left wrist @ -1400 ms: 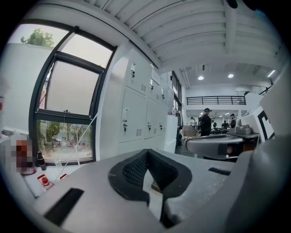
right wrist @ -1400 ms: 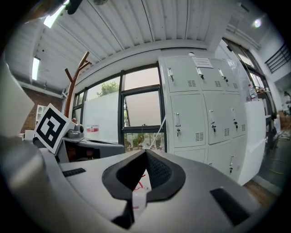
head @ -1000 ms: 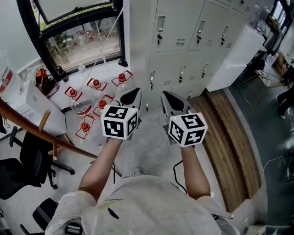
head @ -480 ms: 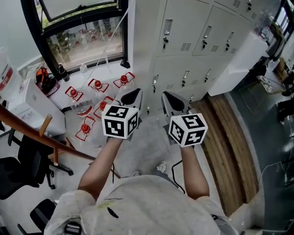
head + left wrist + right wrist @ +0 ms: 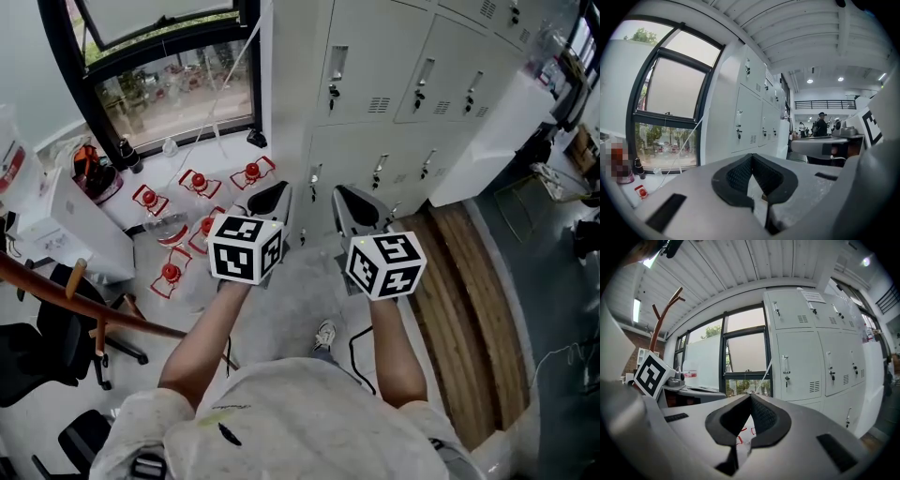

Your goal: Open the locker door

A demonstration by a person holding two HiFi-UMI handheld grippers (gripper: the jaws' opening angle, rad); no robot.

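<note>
**1. Left gripper.** The pads are pressed together at the tips with nothing pinched. Only floor and locker fronts show through the hollow behind them. I judge it is closed because there is nothing to carry on the way in.

**2. Right gripper.** The jaws meet tip to tip and hold nothing. I put this down to the same reason. It would have to spread before it could take a handle.

**3. Both grippers as a pair.** I hold them out ahead of the body, side by side, near each other but not touching. Their noses aim at the lockers, and the marker cubes face back toward me. This looks to me like an approach posture, not a working one.

**4. Locker door, the task item.** It is shut and flush with its neighbours in the white bank. It lies ahead and a little to the right, well apart from both grippers. The handle runs along its left edge with a small lock below. I cannot tell which door of the bank is meant. This is the one the right gripper faces most squarely.

**5. Window.** It has a black frame and sits to the left of the lockers.

**6. Red-capped items.** They are scattered on the floor under the window, to the left of the grippers. They play no part in the task.

**7. Progress.** In my judgement the door is untouched and the opening has not begun.
</note>
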